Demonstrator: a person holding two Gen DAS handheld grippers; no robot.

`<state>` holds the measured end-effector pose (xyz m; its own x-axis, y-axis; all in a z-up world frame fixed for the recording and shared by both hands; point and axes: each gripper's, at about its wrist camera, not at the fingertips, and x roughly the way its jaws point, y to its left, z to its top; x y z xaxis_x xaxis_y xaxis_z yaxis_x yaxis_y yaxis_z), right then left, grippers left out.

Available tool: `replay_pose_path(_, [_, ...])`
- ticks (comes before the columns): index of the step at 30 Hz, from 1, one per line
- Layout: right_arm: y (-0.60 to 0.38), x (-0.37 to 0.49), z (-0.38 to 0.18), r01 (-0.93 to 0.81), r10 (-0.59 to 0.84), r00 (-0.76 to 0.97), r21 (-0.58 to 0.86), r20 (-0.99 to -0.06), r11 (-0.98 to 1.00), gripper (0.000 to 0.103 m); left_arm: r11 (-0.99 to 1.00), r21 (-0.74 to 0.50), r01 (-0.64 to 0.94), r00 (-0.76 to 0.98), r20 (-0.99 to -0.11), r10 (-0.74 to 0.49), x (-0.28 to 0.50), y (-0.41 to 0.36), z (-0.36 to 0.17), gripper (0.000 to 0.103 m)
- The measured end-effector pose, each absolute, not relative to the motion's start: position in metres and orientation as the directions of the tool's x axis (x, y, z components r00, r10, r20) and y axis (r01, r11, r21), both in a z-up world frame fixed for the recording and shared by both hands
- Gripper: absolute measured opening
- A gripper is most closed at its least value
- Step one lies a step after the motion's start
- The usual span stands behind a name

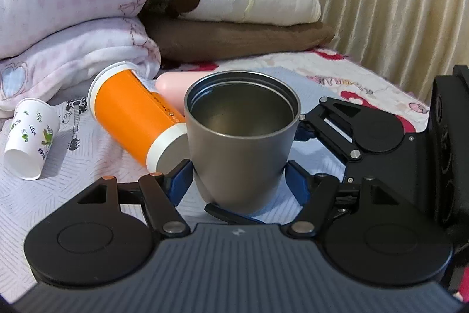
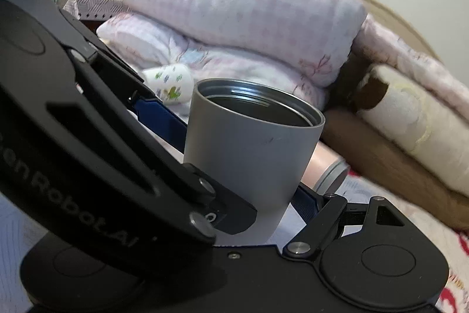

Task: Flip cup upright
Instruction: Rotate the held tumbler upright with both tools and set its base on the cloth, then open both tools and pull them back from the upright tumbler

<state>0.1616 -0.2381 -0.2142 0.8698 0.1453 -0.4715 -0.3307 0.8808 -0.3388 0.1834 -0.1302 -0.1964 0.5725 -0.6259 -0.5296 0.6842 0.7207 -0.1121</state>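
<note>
A grey metal cup (image 1: 240,143) stands upright on the bed sheet, mouth up. My left gripper (image 1: 239,181) has its blue pads on both sides of the cup's lower body, touching it. My right gripper (image 1: 304,134) reaches in from the right, its blue tip against the cup's side near the rim. In the right wrist view the cup (image 2: 249,148) sits between the right gripper's (image 2: 234,160) blue pads, and the left gripper's black body (image 2: 88,137) covers the left of the frame.
An orange bottle (image 1: 137,116) lies on its side, touching the cup's left. A pink bottle (image 1: 173,90) lies behind. A white leaf-print paper cup (image 1: 30,134) lies tipped at left. Folded quilts and blankets (image 1: 234,19) pile at the back; a curtain (image 1: 395,5) hangs right.
</note>
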Motion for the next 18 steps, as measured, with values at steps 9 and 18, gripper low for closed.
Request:
replay_pose_path(9, [-0.245, 0.159, -0.216, -0.301, 0.152, 0.868, -0.257, -0.474, 0.918, 0.086, 0.725, -0.126, 0.677, 0.57, -0.533, -0.625, 0.184, -0.136, -0.195, 0.07])
replay_pose_path(18, [-0.247, 0.132, -0.193, -0.291, 0.117, 0.847, -0.27, -0.519, 0.918, 0.093, 0.763, -0.219, 0.609, 0.566, -0.554, -0.61, 0.173, -0.121, -0.166, 0.071])
